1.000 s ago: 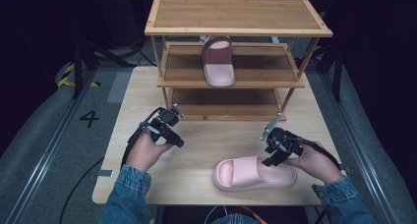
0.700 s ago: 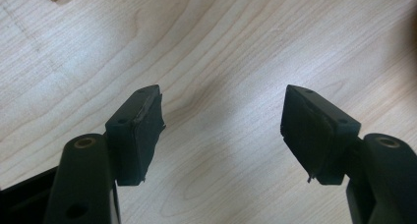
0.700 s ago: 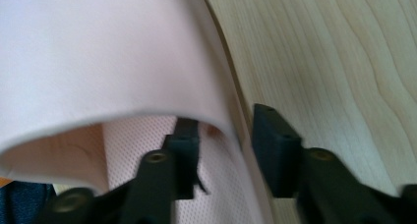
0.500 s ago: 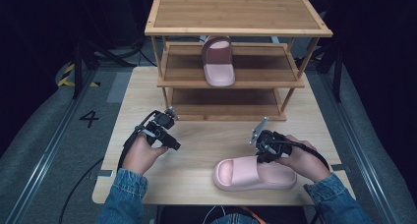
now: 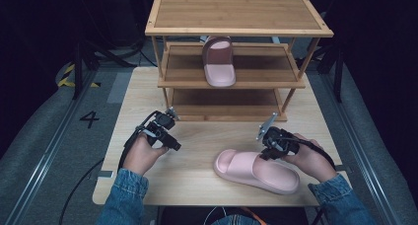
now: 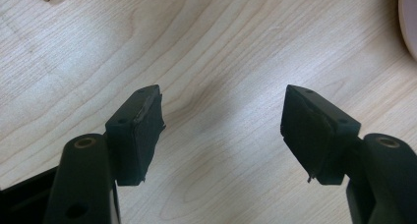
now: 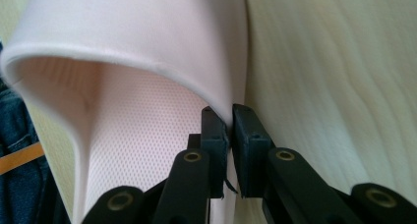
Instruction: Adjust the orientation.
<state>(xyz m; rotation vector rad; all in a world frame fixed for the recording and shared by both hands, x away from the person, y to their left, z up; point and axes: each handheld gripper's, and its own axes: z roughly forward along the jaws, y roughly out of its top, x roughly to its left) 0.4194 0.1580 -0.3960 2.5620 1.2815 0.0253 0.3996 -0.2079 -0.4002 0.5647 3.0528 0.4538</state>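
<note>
A pink slipper [image 5: 256, 171] lies on the wooden table [image 5: 197, 136] near the front edge, toe to the left. My right gripper [image 5: 266, 153] is shut on the side wall of its strap; the jaws have just been closing on it. In the right gripper view the black pads [image 7: 216, 130] pinch the thin pink edge of the slipper [image 7: 147, 47]. My left gripper [image 5: 171, 142] hovers to the left of the slipper, open and holding nothing. The left gripper [image 6: 221, 106] looks down on bare wood, with the slipper's rim [image 6: 410, 22] at the far right. A second pink slipper [image 5: 219, 62] sits on the middle shelf.
A three-tier bamboo shoe rack [image 5: 236, 10] stands at the back of the table, its lowest shelf [image 5: 226, 99] bare. Dark floor with a painted number lies to the left, and denim sleeves [image 5: 121, 198] come in from the bottom.
My right gripper has moved left toward the slipper's strap and shut on it. The left hand has hardly moved.
</note>
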